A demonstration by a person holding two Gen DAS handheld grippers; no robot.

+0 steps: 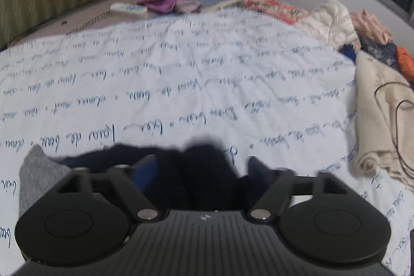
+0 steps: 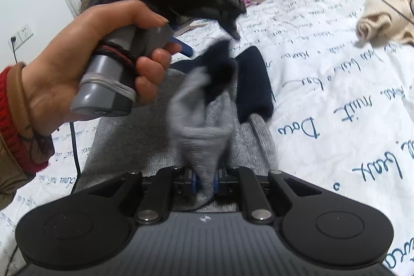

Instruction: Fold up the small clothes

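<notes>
Right tool [image 2: 205,181] pinches the grey sock [image 2: 199,120]; left tool [image 1: 201,164] gapes empty above the bed [image 1: 181,84]. Thin grip: sock may slip mid-fold.

Dim indoor light, motion blur, fisheye warping.

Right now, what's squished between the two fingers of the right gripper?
A soft grey knitted sock with a dark navy end. The right wrist view shows the right gripper shut on its grey part, above the white bedsheet with blue writing.
</notes>
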